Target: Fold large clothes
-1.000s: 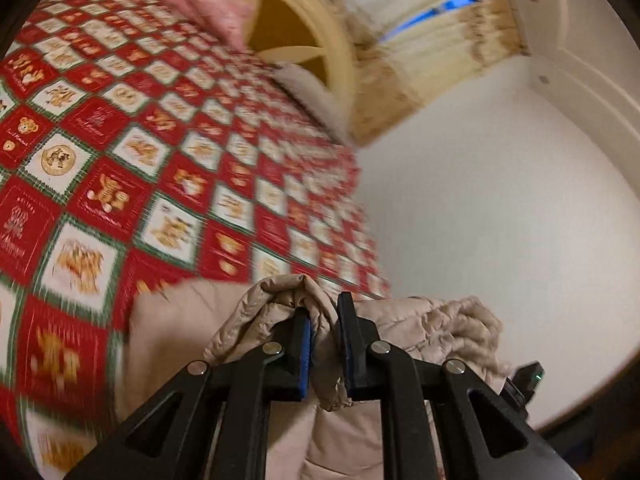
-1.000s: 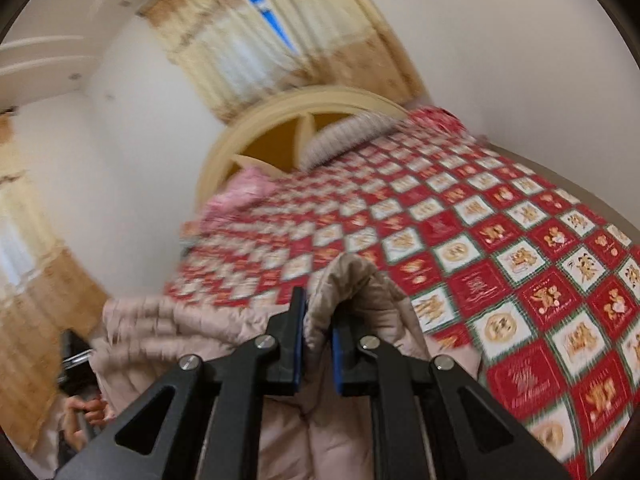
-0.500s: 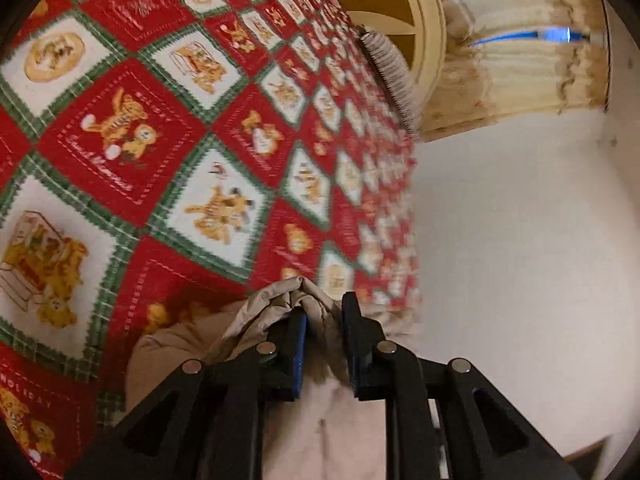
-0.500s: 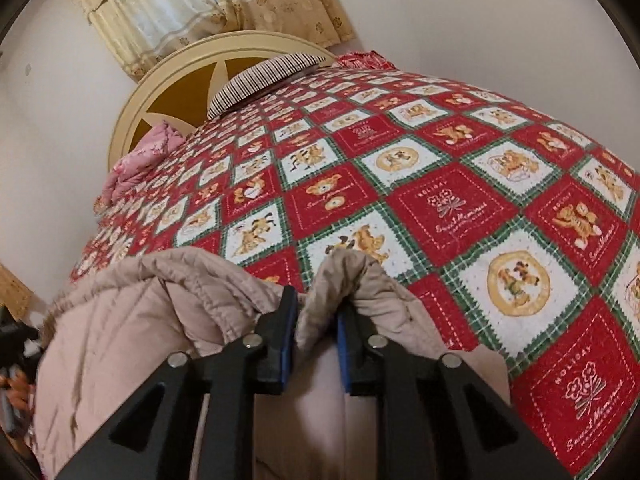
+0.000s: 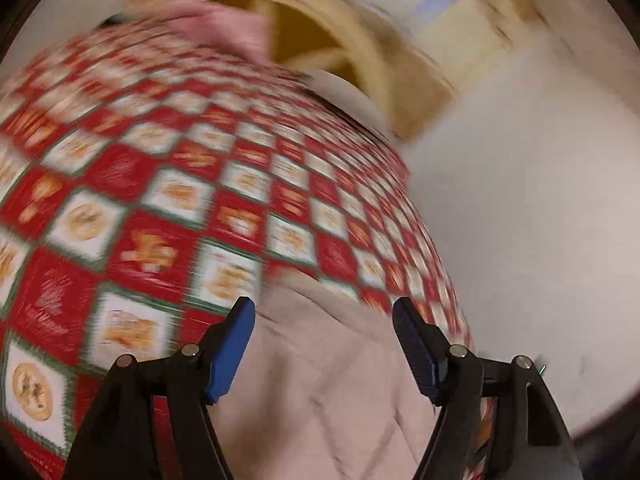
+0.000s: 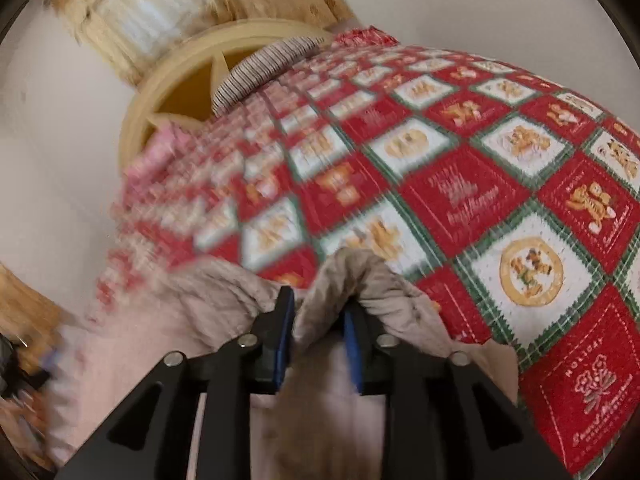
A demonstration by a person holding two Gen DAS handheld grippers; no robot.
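A beige padded garment (image 5: 328, 380) lies on the near end of a bed with a red, white and green patchwork spread (image 5: 160, 240). My left gripper (image 5: 322, 308) hovers over it with its jaws opening wide; the blue pads touch nothing and the cloth lies flat below them. In the right wrist view, a raised fold of the same garment (image 6: 344, 272) stands between the pads of my right gripper (image 6: 318, 304). Those jaws are opening too, and the fold is loosening between them. The spread (image 6: 460, 192) stretches away beyond it.
A rounded cream headboard (image 6: 180, 80) stands at the far end, with a striped pillow (image 6: 264, 68) and a pink bundle (image 6: 160, 148) against it. Curtains (image 6: 140, 8) hang behind. A pale wall (image 5: 520, 220) runs along the bed's right side in the left wrist view.
Both grippers were shut on folds of the garment. The left jaws have sprung wide and dropped its fold flat. The right jaws have parted somewhat and that gripper has sunk toward the bed.
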